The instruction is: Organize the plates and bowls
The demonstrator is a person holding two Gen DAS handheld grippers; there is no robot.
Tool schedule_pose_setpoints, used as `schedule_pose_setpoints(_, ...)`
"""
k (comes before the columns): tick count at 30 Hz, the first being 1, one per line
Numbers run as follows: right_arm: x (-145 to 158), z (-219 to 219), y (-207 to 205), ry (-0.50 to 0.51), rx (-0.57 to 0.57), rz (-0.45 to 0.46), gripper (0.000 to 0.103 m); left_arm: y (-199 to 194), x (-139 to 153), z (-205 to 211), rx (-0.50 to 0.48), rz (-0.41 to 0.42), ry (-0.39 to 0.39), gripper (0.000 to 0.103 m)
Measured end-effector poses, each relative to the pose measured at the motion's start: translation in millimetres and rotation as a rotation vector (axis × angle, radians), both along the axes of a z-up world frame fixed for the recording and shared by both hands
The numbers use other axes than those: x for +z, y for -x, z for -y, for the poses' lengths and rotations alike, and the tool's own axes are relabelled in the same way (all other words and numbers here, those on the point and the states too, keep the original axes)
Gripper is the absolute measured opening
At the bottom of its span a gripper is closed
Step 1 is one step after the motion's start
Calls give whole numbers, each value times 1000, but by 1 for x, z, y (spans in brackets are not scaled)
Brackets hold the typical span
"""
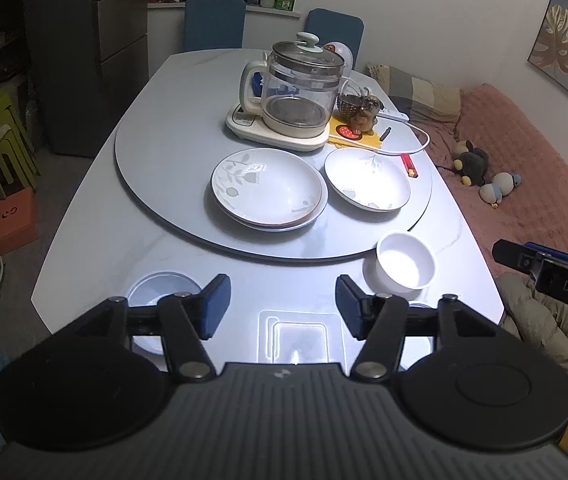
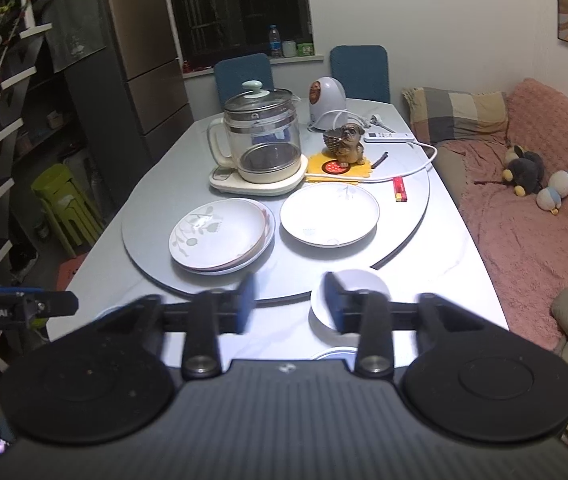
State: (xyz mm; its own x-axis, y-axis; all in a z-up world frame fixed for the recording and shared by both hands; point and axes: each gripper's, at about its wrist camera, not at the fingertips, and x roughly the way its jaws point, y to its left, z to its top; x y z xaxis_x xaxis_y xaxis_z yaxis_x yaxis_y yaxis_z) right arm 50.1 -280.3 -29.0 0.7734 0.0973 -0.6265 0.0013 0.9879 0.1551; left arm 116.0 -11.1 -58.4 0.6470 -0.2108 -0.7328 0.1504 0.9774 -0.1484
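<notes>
1. Left wrist view: the left gripper hangs over the near edge of the table with its jaws spread wide and nothing between them. Its blue pads are bare.
2. The right gripper is likewise released and empty, a clear gap showing between its fingers, which are slightly blurred. It hovers just short of the white bowl.
3. The task's things sit in two zones. On the turntable, a stack of plates lies on the left side with a single plate just beside it, apart from it. Off the turntable, near the table's front edge, stand the white bowl and a second bowl, the latter partly hidden behind the left gripper's finger. Another round dish rim peeks out below the right gripper; what it is cannot be told.
4. The step in hand looks like an approach to the white bowl with the right gripper, probably to gather the bowls together.
5. To do it well, one finger should go inside the bowl's rim and the other outside, closing on the wall rather than trying to span the whole bowl.
6. The glazed wall is likely slippery, so a firm, square pinch and a straight lift would guard against tilting.
7. The kettle and the cable stand behind the plates, so any carry toward the turntable should stay low and short of them.
</notes>
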Motion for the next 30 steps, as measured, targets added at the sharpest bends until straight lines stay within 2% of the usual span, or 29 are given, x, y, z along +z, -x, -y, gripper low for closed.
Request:
schedule_pose_setpoints(2, 0, -1, -1, 0, -33, 8, 73, -7, -1, -4, -9, -2, -1, 68)
schedule_pose_setpoints(7, -1, -2, -7, 13, -87, 2, 73, -27, -2, -15, -39, -7, 11, 68)
schedule_pose_setpoints(17, -3, -5, -20, -22, -216, -30, 72, -66, -10, -22, -142, -10, 56, 68)
schedule_pose_setpoints(24, -7, -1, -31, -36, -297, -47, 71, -96, -24, -13, -195, -30, 88, 68)
schedule_pose_setpoints(30, -15, 13, -54, -43, -297, -80, 70, -129, -39, 7, -199, -63, 116, 67)
